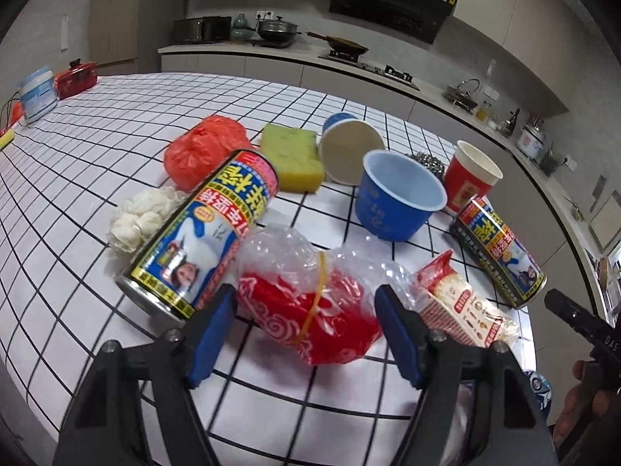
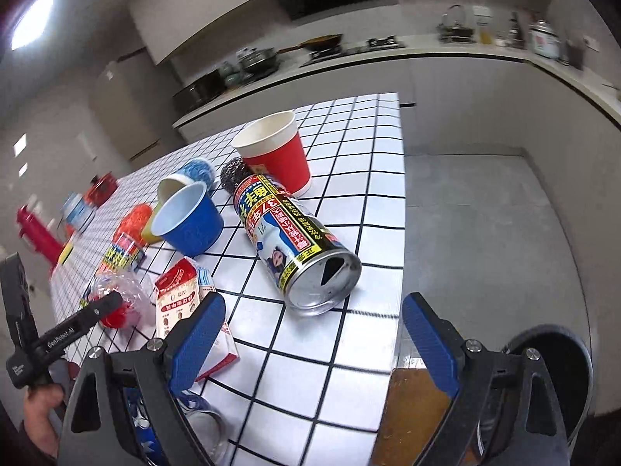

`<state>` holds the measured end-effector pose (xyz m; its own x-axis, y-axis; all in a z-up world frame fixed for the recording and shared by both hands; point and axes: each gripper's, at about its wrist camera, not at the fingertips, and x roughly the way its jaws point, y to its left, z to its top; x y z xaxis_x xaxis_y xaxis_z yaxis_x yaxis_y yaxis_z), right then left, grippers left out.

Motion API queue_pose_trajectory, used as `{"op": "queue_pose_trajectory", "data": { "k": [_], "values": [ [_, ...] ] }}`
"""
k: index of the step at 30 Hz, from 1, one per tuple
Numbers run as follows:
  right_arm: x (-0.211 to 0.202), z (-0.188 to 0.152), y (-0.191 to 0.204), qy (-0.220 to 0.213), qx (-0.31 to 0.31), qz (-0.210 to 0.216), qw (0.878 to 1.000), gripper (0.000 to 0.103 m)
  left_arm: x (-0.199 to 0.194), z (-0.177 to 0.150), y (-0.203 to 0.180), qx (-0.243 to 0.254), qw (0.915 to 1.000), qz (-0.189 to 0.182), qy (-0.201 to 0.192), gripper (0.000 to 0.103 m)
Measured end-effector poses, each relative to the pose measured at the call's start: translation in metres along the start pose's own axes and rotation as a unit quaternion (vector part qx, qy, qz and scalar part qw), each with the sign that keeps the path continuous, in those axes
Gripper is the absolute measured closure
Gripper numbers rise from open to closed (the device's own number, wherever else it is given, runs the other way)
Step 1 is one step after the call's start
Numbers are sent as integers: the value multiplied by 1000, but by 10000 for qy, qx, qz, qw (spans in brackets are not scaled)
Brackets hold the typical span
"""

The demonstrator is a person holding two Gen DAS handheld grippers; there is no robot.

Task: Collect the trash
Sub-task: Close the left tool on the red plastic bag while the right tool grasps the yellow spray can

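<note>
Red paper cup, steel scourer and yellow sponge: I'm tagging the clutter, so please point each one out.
red paper cup [image 2: 281, 163]: right wrist view, on its red side wall.
steel scourer [image 1: 429, 161]: left wrist view, on its shiny wire top.
yellow sponge [image 1: 293, 155]: left wrist view, on its top face.

A white counter [image 1: 116, 136] with a black grid fills the near ground. Far behind, a long kitchen worktop [image 1: 388, 58] (curving right) carries a wok [image 1: 341, 44] under a black range hood [image 1: 392, 0]. Grey floor [image 2: 485, 213] lies right.
</note>
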<state>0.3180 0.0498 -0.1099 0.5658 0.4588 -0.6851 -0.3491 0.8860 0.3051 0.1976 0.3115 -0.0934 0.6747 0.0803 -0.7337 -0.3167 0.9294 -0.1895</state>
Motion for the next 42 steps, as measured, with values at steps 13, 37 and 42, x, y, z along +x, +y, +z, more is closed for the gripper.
{"op": "queue_pose_trajectory", "data": {
  "k": [13,37,42],
  "values": [
    [50,27,-5,429,-807,308,9953,9,22,9,-7,-183,9991,384,-6,50],
    [84,36,33,843,-1225,298,9884,48,36,14,-2,-264,9996,-55,94,54],
    [70,33,34,700,-1115,289,9909,48,17,13,-11,41,9999,45,-140,54]
  ]
}}
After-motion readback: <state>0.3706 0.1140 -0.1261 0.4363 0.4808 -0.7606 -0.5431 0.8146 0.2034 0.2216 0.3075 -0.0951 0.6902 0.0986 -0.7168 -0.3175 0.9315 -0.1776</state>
